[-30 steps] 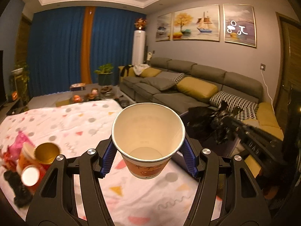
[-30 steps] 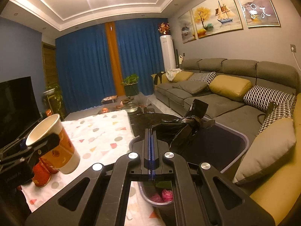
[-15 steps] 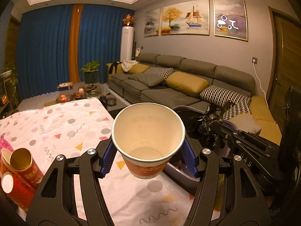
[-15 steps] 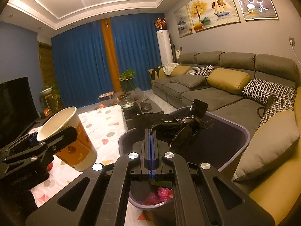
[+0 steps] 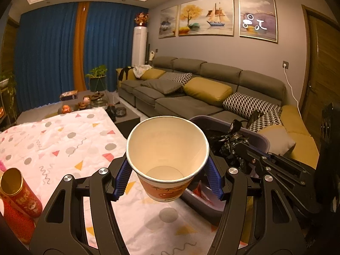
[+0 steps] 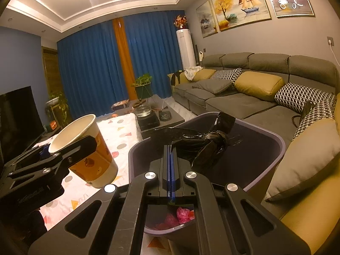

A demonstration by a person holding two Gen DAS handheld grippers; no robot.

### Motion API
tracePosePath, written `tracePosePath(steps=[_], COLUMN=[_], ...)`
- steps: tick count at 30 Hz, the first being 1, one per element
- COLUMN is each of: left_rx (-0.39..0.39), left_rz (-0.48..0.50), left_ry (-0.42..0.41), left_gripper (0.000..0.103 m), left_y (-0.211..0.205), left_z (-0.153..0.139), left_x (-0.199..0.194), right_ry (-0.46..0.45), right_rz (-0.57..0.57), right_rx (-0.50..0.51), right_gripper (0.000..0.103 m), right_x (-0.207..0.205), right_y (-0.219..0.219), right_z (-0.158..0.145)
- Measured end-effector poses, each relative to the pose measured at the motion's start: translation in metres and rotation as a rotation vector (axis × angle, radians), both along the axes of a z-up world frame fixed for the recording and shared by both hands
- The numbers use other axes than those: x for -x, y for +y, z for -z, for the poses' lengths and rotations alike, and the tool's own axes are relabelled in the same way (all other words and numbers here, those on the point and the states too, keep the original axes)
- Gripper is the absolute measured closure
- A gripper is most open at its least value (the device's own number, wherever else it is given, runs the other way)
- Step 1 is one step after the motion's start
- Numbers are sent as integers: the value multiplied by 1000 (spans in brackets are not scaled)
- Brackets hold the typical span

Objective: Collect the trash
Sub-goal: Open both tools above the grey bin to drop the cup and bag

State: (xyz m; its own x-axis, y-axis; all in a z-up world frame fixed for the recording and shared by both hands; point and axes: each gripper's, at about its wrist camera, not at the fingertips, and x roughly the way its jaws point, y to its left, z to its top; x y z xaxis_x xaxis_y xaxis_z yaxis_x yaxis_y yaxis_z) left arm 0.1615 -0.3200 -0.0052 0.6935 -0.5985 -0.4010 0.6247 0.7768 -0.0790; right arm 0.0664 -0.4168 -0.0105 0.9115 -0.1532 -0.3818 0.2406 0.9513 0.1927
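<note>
Paper, cream inside and orange-printed outside: the cup [image 5: 167, 159] sits upright between the blue pads [image 5: 124, 177] of our left gripper [image 5: 167, 178], jaws spread about halfway and pressing its sides. Over the last second we have carried it rightward off the patterned tablecloth [image 5: 63, 140], and the purple bin [image 6: 265, 146] now lies just right of and beyond it. Our right gripper [image 6: 170, 167] is fully closed on the edge of the black bin liner [image 6: 204, 142], holding the bag at the rim. We judge the drop is close; the cup is not yet over the opening.
</note>
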Motion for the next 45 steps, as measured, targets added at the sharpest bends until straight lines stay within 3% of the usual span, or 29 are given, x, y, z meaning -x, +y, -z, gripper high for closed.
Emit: tracePosePath(steps=[18, 22, 24, 30, 34, 40, 45], left_rx=[1, -2, -2, -10, -8, 8, 8], left_rz=[12, 19, 26, 69, 102, 166, 152], left_ry=[34, 40, 47, 54, 71, 96, 107], left_gripper=[42, 42, 41, 41, 40, 37, 21], left_y=[-13, -16, -19, -37, -53, -67, -63], left_z=[10, 11, 13, 16, 22, 29, 34], left_x=[-14, -16, -17, -17, -20, -18, -18], right_ry=[34, 30, 20, -31, -73, -96, -101], right_rz=[-24, -8, 10, 146, 235, 270, 272], right_rx=[-11, -2, -4, -28, -33, -40, -32], right_gripper=[100, 80, 57, 31, 26, 23, 22], right_x=[-5, -5, -2, 15, 32, 46, 49], right_y=[-4, -4, -7, -23, -32, -35, -32], right_z=[11, 11, 10, 6, 1, -3, -7])
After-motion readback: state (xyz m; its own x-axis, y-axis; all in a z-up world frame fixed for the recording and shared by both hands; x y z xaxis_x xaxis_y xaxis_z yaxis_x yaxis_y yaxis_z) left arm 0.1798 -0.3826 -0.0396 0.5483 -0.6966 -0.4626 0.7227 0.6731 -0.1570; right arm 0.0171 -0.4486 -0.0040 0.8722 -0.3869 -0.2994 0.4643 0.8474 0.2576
